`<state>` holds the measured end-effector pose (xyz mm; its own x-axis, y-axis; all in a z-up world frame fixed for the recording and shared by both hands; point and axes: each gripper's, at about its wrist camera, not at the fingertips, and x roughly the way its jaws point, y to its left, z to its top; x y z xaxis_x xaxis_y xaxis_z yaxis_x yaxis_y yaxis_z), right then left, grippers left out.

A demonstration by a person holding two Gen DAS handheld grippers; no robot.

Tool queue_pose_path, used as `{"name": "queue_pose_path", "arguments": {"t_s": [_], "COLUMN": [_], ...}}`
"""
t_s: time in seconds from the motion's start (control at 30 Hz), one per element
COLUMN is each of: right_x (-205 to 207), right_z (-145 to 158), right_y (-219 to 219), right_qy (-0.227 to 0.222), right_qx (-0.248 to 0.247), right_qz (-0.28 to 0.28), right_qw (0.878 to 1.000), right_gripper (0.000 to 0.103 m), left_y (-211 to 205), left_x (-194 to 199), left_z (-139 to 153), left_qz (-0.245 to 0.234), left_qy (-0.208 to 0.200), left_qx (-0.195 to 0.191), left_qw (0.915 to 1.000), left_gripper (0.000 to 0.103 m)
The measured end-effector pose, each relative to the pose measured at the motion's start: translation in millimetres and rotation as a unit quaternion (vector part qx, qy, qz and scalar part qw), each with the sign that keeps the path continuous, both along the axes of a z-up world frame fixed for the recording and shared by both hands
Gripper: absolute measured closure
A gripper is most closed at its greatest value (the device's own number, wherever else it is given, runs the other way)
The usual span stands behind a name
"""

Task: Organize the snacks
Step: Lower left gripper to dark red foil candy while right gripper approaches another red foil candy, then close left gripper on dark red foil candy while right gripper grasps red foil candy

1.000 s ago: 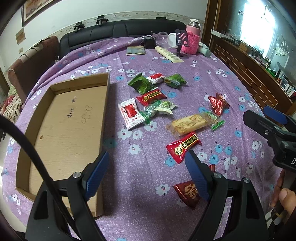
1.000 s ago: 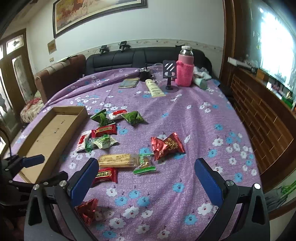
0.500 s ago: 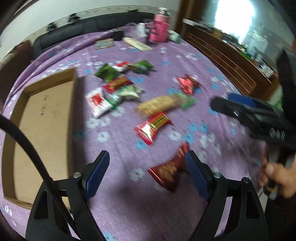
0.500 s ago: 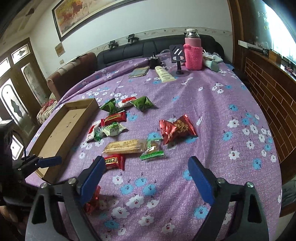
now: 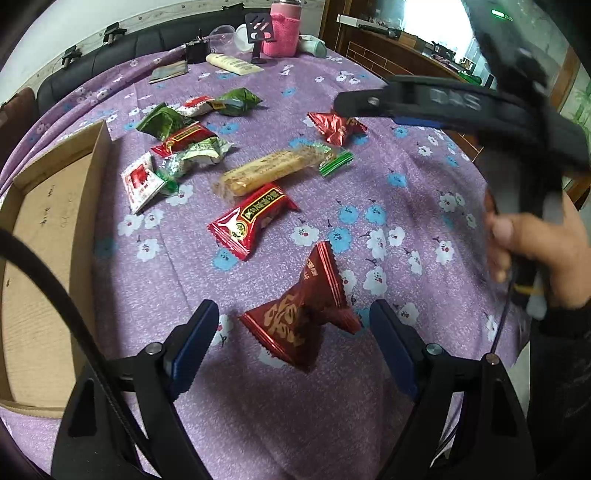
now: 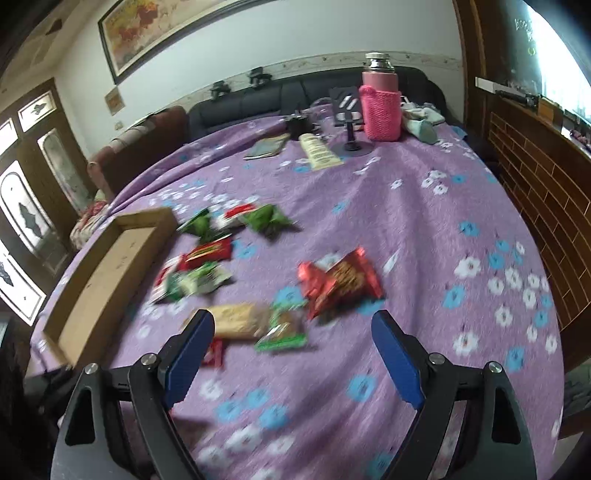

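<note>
You have ten wrapped snacks: two dark red pyramid packs (image 5: 303, 317) (image 5: 337, 127), two flat red packs (image 5: 251, 218) (image 5: 183, 137), three green packs (image 5: 238, 99) (image 5: 159, 122) (image 5: 334, 160), two white-and-red packs (image 5: 142, 181) (image 5: 195, 106), one long biscuit bar (image 5: 269, 170). One cardboard tray (image 5: 48, 258), one pink bottle (image 5: 285, 31), two grippers (image 5: 291, 347) (image 6: 293, 354).

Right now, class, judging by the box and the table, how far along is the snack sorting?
Done: nothing; the cardboard box shows only bare floor. In hand: nothing gripped, but the open left gripper frames the dark red triangular packet, fingers clear of it. The right gripper is open over the spread. Left: every visible snack, including the red packet and biscuit bar, lies on the tablecloth.
</note>
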<state>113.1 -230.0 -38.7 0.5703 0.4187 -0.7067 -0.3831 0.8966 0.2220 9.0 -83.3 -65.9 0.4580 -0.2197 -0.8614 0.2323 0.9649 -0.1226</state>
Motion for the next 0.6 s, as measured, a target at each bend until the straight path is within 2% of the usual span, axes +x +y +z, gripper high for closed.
{"name": "queue_pose_path", "arguments": {"t_s": [0.2,0.37,0.43,0.57,0.6], "right_x": [32,40,42,47,47], "right_z": [-19,-31,-33,-40,-41], "right_y": [6,9,11,11,10], "right_qy": [0.017,0.028,0.028,0.034,0.033], "right_qx": [-0.022,-0.03,-0.037,-0.054,-0.055], "right_qz": [0.003,0.009,0.009,0.006,0.004], "right_qw": [1.0,0.999,0.999,0.998,0.998], "right_gripper": [0.016,0.022,0.024,0.038,0.04], "left_y": [-3,0,0,-2,-2], "left_x": [8,11,11,11,12], "left_z": [-10,-13,-13,-14,-14], "left_qz": [-0.005,-0.003,-0.002,-0.006,-0.006], "left_qy": [0.013,0.009,0.003,-0.011,-0.013], "left_qx": [0.001,0.002,0.008,0.024,0.025], "left_qw": [0.9999,1.0,1.0,0.9996,0.9996], "left_gripper": [0.019,0.019,0.024,0.033,0.039]}}
